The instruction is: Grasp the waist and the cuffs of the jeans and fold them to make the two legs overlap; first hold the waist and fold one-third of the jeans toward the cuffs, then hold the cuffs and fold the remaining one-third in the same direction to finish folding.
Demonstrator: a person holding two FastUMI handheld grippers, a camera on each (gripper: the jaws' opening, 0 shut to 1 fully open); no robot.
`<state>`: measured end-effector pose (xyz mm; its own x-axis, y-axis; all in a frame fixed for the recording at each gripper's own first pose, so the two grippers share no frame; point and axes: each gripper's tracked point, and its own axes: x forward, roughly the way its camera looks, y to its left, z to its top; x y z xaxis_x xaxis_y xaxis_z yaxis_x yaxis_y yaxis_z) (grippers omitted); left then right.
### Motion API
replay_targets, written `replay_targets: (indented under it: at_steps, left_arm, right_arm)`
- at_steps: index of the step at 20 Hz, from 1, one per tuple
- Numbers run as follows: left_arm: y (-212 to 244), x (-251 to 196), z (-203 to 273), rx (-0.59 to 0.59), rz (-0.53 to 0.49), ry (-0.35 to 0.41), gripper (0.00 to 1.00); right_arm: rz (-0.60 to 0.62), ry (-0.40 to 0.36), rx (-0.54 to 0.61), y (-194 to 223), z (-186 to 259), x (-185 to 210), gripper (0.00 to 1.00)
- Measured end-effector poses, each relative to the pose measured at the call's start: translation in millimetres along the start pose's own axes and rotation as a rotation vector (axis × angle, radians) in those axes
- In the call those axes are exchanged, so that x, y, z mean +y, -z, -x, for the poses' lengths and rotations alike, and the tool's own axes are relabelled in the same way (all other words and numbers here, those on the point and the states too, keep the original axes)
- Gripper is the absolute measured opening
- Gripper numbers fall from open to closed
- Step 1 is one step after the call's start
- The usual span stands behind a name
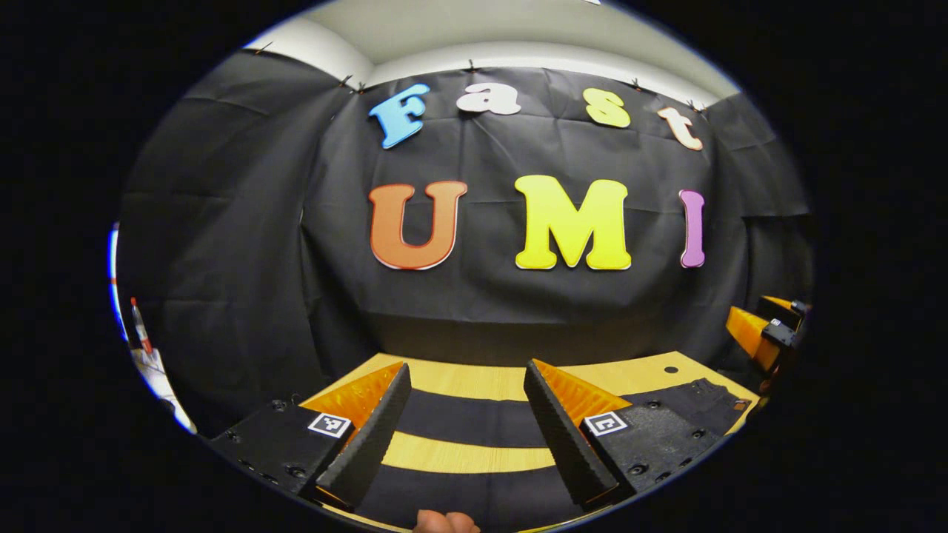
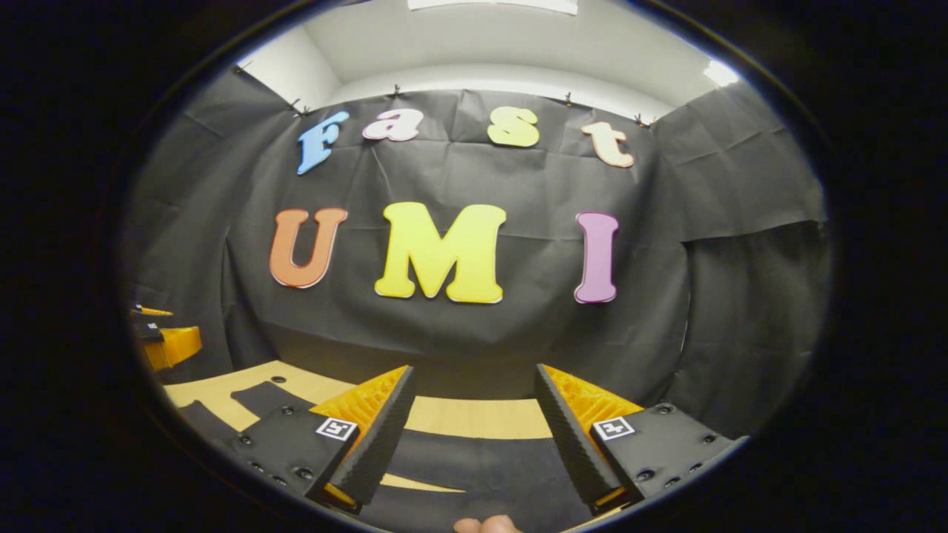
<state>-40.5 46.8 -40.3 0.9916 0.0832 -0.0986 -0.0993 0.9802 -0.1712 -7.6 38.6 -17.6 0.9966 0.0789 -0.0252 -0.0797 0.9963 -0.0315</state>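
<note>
I hold my left claw (image 1: 465, 414) above the jeans (image 1: 474, 418), its two fingers spread wide with nothing between them. In the left gripper view the jeans lie flat on the wooden tabletop (image 1: 474, 381) as dark bands running across, with a strip of bare wood showing between two of the bands just past my fingertips. A further part of the jeans reaches away to the right side, toward the tabletop's far right corner. Beyond that end of the jeans, my right claw appears at the edge of the left gripper view, up off the cloth.

My right claw (image 2: 474, 422) is likewise spread apart and grips nothing. In the right gripper view the jeans (image 2: 481, 463) lie beneath and ahead of its fingers, dark against the tabletop (image 2: 474, 418), and more of the jeans stretches off to the left. Past that left stretch of the jeans, my left claw shows at the edge. A fingertip (image 2: 485, 525) of my hand peeks in at the bottom, nearer me than the jeans.
</note>
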Motion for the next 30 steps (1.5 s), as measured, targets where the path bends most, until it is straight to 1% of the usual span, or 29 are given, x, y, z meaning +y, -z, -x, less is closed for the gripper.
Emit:
replay_targets:
  at_steps: [2,4,5,7,10,12,15,18,19,21,24,26,30]
  left_arm:
    - [31,28,14,0.098,0.128,-0.051,0.98]
    - [77,57,37,0.238,0.277,-0.122,0.99]
    - [104,71,47,0.310,0.370,-0.159,1.00]
    - [147,96,68,0.425,0.586,-0.233,0.99]
    - [198,113,85,0.558,0.875,-0.336,0.99]
    - [212,113,91,0.607,1.010,-0.377,0.98]
    - [229,114,92,0.657,1.095,-0.422,0.98]
    - [234,119,83,0.678,1.199,-0.459,0.98]
    - [239,125,82,0.683,1.206,-0.483,0.98]
    - [240,129,72,0.673,1.229,-0.500,0.98]
    - [237,132,54,0.664,1.267,-0.500,0.98]
    - [237,132,42,0.659,1.270,-0.493,0.98]
    - [235,133,19,0.601,1.271,-0.500,0.98]
  right_arm:
    - [0.012,-0.033,0.006,3,1,14,0.99]
    - [0.020,-0.057,0.006,3,-1,23,0.99]
    - [0.020,-0.067,0.009,5,-1,25,0.99]
    - [0.024,-0.081,0.017,8,-4,29,0.99]
    - [0.035,-0.089,0.029,10,-9,30,0.99]
    - [0.034,-0.085,0.037,10,-12,27,0.99]
    - [0.041,-0.065,0.039,9,-18,18,0.99]
    - [0.049,-0.046,0.043,9,-20,10,0.99]
    - [0.055,-0.040,0.041,9,-19,8,0.99]
    - [0.058,-0.025,0.043,9,-19,2,0.99]
    - [0.058,0.013,0.054,11,-21,-12,0.98]
    - [0.057,0.037,0.059,12,-20,-20,0.98]
    - [0.057,0.097,0.082,18,-20,-46,0.99]
